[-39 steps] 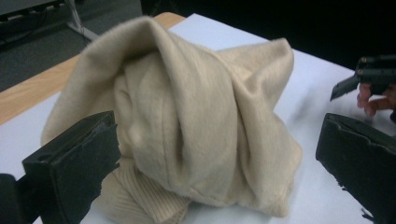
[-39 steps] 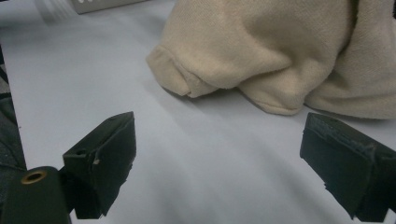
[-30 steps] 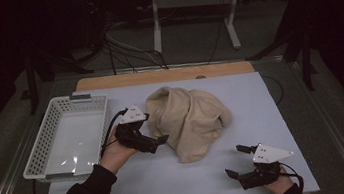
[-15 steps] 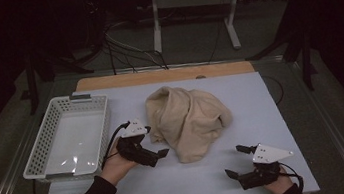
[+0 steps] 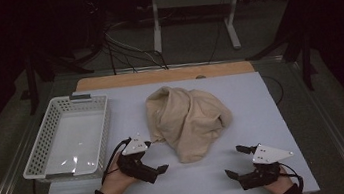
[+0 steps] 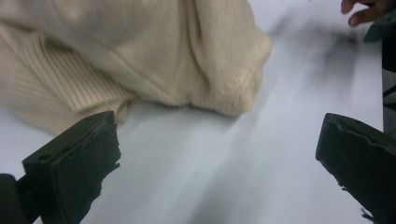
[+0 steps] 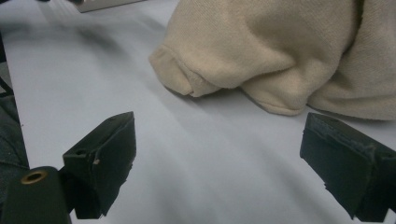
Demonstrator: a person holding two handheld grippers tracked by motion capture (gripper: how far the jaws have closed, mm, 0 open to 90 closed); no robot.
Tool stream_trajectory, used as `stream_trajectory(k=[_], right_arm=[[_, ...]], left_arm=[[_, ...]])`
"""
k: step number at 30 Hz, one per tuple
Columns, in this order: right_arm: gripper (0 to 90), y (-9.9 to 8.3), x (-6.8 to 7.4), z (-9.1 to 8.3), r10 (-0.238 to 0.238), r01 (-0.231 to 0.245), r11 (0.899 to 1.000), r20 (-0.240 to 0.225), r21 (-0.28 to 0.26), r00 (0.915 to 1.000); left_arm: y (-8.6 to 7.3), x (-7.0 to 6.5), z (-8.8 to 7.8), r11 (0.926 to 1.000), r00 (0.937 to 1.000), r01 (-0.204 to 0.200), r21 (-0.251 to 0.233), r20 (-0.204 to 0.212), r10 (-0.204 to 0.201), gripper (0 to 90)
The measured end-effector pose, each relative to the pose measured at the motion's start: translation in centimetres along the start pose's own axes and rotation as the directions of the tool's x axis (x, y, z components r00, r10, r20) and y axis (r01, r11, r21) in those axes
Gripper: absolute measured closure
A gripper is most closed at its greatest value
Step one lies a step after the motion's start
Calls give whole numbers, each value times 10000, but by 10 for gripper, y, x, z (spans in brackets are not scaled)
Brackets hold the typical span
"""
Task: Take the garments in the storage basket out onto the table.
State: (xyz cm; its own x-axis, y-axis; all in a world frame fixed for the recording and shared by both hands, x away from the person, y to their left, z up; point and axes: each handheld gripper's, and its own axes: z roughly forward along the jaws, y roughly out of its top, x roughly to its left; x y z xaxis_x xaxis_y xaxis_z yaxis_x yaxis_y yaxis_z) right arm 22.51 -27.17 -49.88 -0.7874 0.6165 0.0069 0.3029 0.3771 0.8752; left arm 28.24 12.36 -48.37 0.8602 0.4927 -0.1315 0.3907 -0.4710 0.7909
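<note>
Sweater [image 5: 188, 117] crumpled (hem end nearward)

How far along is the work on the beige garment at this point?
Nothing looks done: the beige garment lies crumpled mid-table and the white basket holds nothing. In hand: the left gripper and right gripper are open beside its near edge, gripping nothing. Left: grasping it and, probably, folding it or putting it in the basket.
</note>
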Motion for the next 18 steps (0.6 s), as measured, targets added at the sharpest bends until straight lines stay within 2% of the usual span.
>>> stream_trajectory(k=[3, 6, 10, 16, 18], right_arm=[[108, 0, 0, 0, -11, 11, 10000, 10, 17, 10000], [108, 0, 0, 0, -23, 23, 10000, 38, 36, 10000], [108, 0, 0, 0, -28, 28, 10000, 40, 37, 10000], [108, 0, 0, 0, -18, 18, 10000, 35, 26, 10000], [109, 0, 0, 0, -30, 29, 10000, 45, 39, 10000]], left_arm=[[-9, 0, 0, 9998, 10000, 67, 163, 57, -68, 1], [-18, 0, -3, 9998, 9998, 178, 86, -58, -177, 2], [-27, -3, -8, 9995, 9999, 106, 296, -93, -104, 2], [-40, -5, -16, 9977, 9999, 96, 675, 136, -105, 2], [-44, -6, -19, 9969, 9998, -30, 782, 204, 14, 1]])
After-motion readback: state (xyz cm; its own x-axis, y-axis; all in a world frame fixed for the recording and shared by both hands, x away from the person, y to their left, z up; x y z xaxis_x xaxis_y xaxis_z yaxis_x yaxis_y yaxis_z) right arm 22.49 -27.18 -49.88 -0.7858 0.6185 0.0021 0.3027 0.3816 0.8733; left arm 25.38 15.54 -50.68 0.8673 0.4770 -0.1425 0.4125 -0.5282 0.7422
